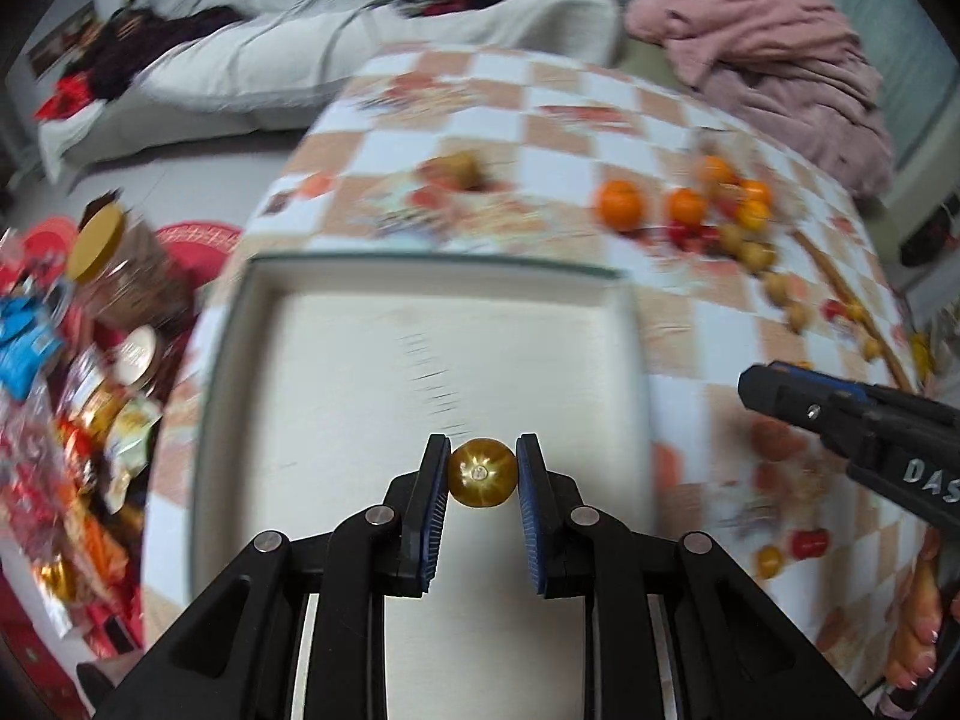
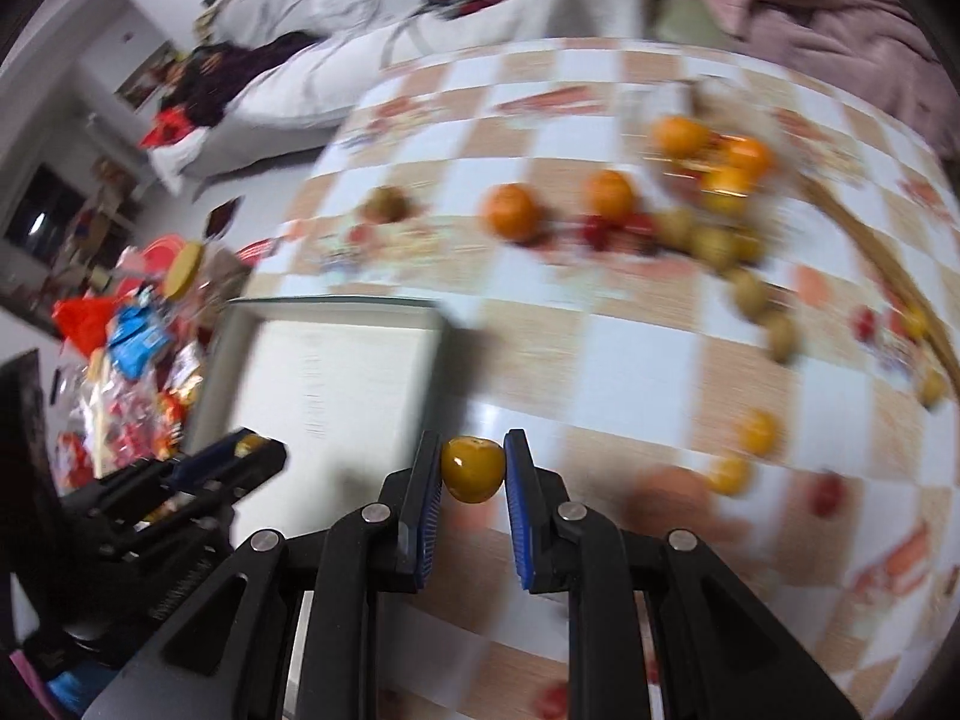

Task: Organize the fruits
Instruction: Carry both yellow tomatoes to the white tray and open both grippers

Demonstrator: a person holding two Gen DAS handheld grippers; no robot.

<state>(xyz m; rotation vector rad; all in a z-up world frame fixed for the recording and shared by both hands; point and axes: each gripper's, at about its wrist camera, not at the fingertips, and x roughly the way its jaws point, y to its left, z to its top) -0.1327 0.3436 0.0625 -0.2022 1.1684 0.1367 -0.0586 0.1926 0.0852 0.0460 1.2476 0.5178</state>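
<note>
Nearest the left wrist camera, a small round yellow-brown fruit (image 1: 483, 472) is clamped between the blue-padded fingers (image 1: 433, 510) of the left gripper (image 1: 483, 480), held over the near part of a shallow white rectangular tray (image 1: 624, 360) whose visible floor appears bare. Seen from the right wrist, a second small glossy yellow fruit (image 2: 472, 468) is gripped by the right gripper (image 2: 472, 474), just beyond the tray's right edge and above the checked orange-and-white tablecloth (image 2: 600, 348). By this evidence the sorting is judged barely begun: nothing is seen lying in the tray, and two fruits are being carried. Farther along the right side of the tabletop, much remains loose: small yellow fruits (image 2: 757, 432) and red ones (image 2: 831, 492) near the edge, a line of dull olive-brown fruits (image 2: 747, 291) beyond, then several oranges (image 2: 510, 211) toward the far edge, with one brownish fruit (image 1: 462, 171) apart at the far left. A curved wicker rim (image 2: 888, 264) is glimpsed at the right edge; whether it is a basket, and what it holds, cannot be told through the blur.
</note>
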